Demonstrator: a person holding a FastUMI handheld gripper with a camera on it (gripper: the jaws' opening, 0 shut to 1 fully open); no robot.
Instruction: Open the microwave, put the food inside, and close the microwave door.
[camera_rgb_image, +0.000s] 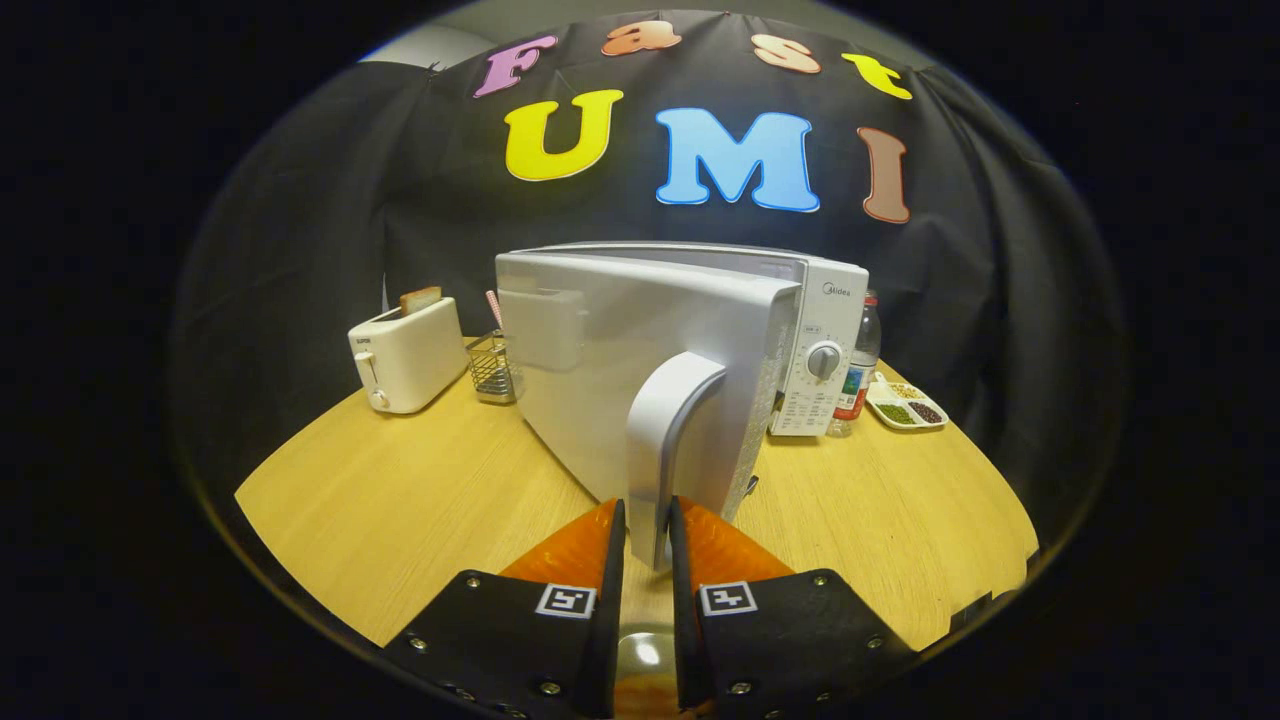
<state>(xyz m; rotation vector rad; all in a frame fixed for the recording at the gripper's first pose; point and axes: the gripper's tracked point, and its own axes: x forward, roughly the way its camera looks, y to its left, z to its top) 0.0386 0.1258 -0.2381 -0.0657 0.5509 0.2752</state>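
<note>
My claw (647, 520) is pinching the door handle (668, 440) — both fingers press its lower end, so I can swing the door (600, 380) wide. The microwave (815, 340) sits mid-table (400, 500), toward the back edge. Food — perhaps the tray (905, 405) by the right edge.

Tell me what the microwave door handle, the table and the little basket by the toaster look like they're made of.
Handle, clamped between the gripper fingers: probably smooth matte plastic, soft even sheen. Table: wood or wood-look laminate, pale grain lines. Basket: metal wire, thin shiny mesh.
</note>
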